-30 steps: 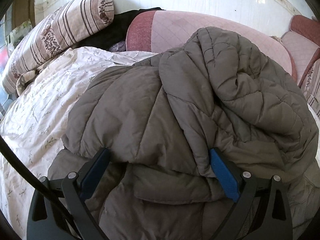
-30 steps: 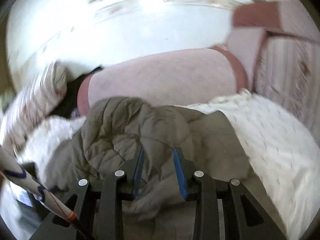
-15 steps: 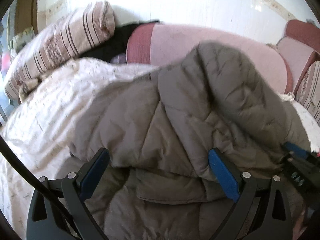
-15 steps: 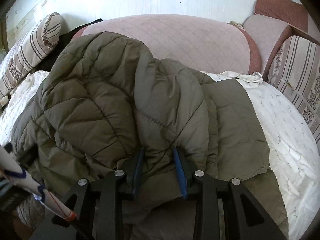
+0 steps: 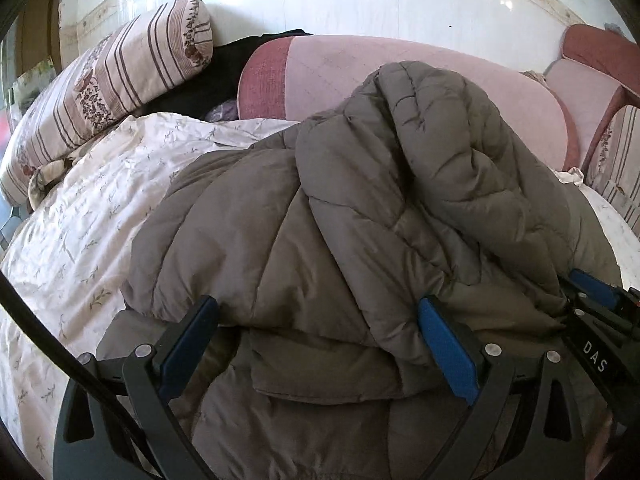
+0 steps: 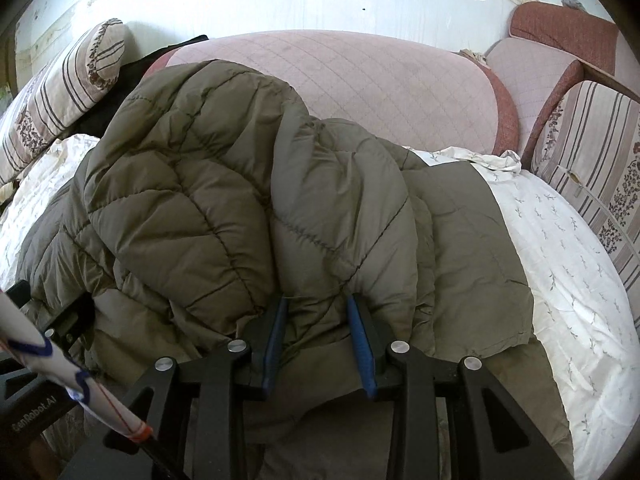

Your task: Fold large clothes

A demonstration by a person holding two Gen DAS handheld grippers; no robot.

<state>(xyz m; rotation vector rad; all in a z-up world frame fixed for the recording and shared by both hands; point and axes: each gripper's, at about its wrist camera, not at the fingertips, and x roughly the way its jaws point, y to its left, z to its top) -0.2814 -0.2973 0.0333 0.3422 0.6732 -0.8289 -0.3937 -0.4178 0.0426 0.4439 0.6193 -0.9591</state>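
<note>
A grey-brown quilted puffer jacket (image 5: 280,220) (image 6: 200,200) lies bunched on the bed, with an upper layer folded over towards me. My right gripper (image 6: 316,304) is shut on a thick pinch of that folded layer, which bulges between the blue pads (image 6: 360,340). It also shows at the right edge of the left wrist view (image 5: 592,292), low on the jacket's edge. My left gripper (image 5: 316,312) stands wide open at the near edge of the jacket. The folded hem drapes between its fingers, and neither pad presses on the cloth.
The jacket rests on a white flower-print sheet (image 5: 80,220) (image 6: 560,260). Behind it stand a pink padded headboard (image 5: 360,68) and a striped pillow (image 5: 120,72), with a black garment (image 5: 212,80) between them. A striped cushion (image 6: 592,152) stands at the right.
My right gripper has come down towards me with the pinched jacket layer, laying it over the rest. It now shows at the right edge of the left wrist view. The left gripper has stayed put.
</note>
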